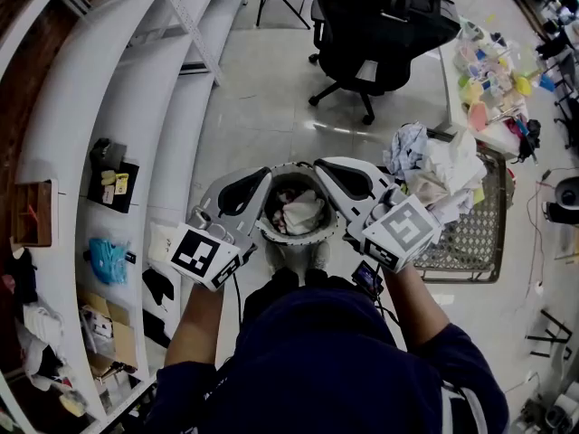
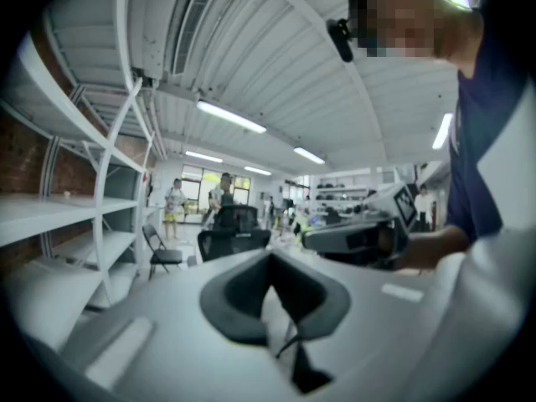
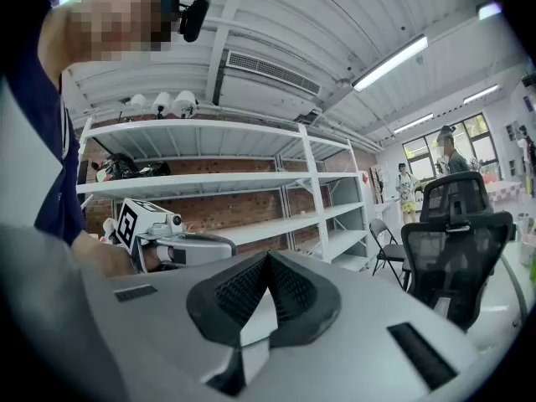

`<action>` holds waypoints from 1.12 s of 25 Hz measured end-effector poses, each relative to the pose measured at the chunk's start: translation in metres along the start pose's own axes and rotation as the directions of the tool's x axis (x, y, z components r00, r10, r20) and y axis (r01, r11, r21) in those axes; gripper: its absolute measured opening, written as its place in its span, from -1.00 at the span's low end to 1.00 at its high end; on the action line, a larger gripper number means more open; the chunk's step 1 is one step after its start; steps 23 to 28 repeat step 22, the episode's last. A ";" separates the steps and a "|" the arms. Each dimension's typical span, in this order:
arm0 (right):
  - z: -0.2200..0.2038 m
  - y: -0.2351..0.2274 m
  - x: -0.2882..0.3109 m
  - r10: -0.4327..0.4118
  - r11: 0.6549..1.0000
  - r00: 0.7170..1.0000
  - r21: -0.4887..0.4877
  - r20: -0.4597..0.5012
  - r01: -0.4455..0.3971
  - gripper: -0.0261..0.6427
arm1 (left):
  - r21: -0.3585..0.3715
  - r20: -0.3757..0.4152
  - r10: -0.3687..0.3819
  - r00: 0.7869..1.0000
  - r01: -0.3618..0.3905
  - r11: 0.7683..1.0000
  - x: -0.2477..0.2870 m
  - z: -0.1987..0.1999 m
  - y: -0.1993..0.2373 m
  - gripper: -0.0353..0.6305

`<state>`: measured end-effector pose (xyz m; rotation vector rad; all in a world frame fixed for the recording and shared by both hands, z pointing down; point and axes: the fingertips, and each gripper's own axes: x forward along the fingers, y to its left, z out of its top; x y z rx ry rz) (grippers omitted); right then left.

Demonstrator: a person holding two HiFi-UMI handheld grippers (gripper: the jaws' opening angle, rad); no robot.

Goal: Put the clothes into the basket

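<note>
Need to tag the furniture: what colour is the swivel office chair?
Black. The office chair shows best in the head view, near the top of the picture.

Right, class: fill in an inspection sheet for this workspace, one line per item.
Surface: pale floor.
Job's things: clothes in a round basket; more clothes heaped on a wire basket.
Clutter: small items on a table.
Grippers: left gripper and right gripper, fingers shut, nothing held.
Cables: thin cable on the floor beside the wire basket.
Surroundings: white shelving, black office chair.
</note>
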<state>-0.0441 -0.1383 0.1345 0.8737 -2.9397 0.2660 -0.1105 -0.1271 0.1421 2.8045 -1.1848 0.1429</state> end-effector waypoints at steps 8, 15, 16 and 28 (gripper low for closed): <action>0.000 -0.003 0.001 -0.003 1.000 1.000 0.006 -0.001 0.003 -0.90 | -0.011 -0.010 0.001 1.000 -0.001 1.000 0.001 -0.007 0.003 -0.88; -0.003 -0.003 0.004 0.003 1.000 1.000 0.005 -0.013 -0.003 -0.90 | -0.017 -0.018 -0.004 1.000 0.004 1.000 0.004 -0.010 0.004 -0.88; -0.004 -0.003 0.004 0.004 1.000 1.000 0.006 -0.014 -0.004 -0.90 | -0.018 -0.018 -0.004 1.000 0.004 1.000 0.004 -0.010 0.004 -0.88; -0.008 -0.007 0.005 0.003 1.000 1.000 0.012 -0.025 -0.002 -0.90 | -0.023 -0.020 -0.006 1.000 0.006 1.000 0.010 -0.012 0.005 -0.88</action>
